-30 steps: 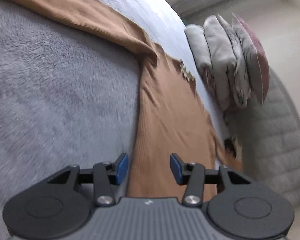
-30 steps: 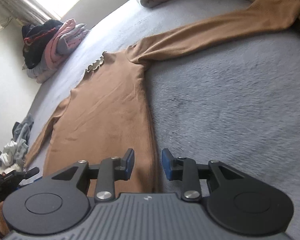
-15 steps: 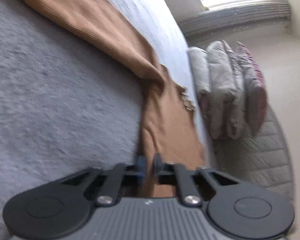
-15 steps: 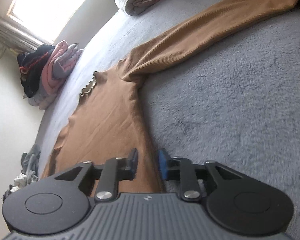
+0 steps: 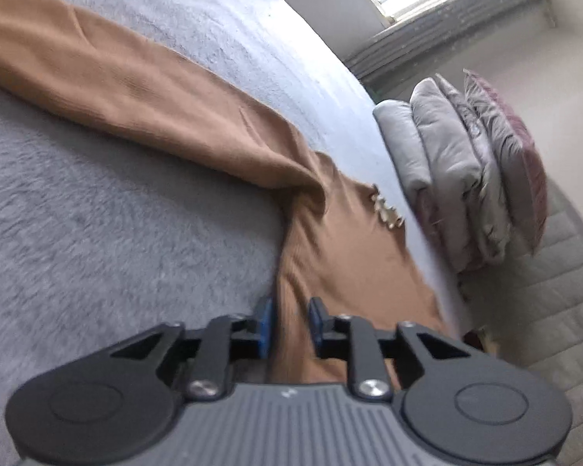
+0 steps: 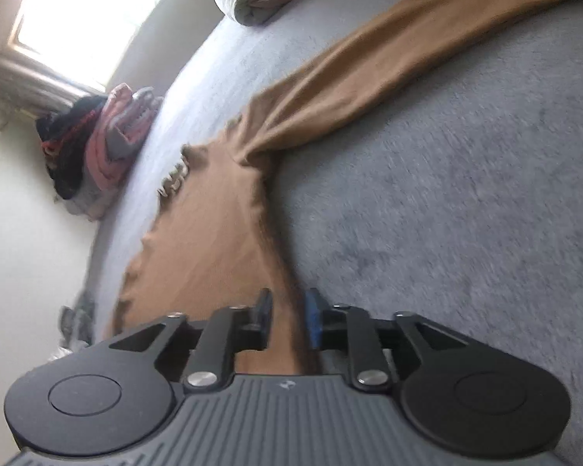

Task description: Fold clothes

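On grey bedding (image 5: 97, 252) — brown sweater (image 5: 330, 264) flat, sleeves outspread, no fold made. Left gripper (image 5: 289, 324) and right gripper (image 6: 289, 320) jaws opening, hem edge between, unpinched.

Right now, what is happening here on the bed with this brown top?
A person is folding a brown long-sleeved top spread on a grey fleece blanket, with a handheld gripper in each hand. The left gripper and the right gripper each have the top's side edge between their fingers, near its lower part. Both sets of jaws are opening. One sleeve lies stretched out flat. No fold is made yet.
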Demonstrator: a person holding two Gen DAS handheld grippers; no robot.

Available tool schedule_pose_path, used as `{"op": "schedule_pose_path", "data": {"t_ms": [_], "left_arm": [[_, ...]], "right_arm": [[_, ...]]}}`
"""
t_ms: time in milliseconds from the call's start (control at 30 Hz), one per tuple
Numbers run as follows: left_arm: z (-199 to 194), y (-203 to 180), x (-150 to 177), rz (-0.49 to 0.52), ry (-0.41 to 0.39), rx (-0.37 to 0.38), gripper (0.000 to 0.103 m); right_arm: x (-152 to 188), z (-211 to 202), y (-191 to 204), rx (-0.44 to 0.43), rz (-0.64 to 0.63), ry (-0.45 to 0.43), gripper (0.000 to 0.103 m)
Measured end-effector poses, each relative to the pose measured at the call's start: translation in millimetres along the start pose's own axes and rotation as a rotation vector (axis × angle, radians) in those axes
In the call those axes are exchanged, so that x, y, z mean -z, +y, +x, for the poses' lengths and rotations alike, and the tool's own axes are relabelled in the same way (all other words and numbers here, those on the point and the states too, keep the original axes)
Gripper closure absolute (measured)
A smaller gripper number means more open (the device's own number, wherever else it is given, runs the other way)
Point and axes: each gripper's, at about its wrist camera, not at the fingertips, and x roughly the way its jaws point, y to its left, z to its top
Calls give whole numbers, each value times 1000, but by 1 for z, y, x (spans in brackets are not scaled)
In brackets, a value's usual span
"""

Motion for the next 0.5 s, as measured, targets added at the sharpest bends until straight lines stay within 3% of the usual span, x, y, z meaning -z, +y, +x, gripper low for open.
{"op": "schedule_pose_path", "data": {"t_ms": [100,233,333,367,433,500], "left_arm": [[11,-6,-8,15,-14,21,63],[24,-4,-16,-9,-62,35,63],[29,4,-19,-48,-96,37,80],[30,4,-18,-44,-101,19,97],[28,5,-17,-43,-113,-11,97],[25,1,-15,-32,-132,-59,97]], "right_arm": [[-12,7,3,-9,13,-25,73],[-18,23,5,-4,25,-56,74],[-19,30,12,6,-23,-103,75],[-18,32,14,19,-41,-119,84],[-16,36,20,72,-94,-129,97],[-13,36,25,118,-135,-141,100]]}}
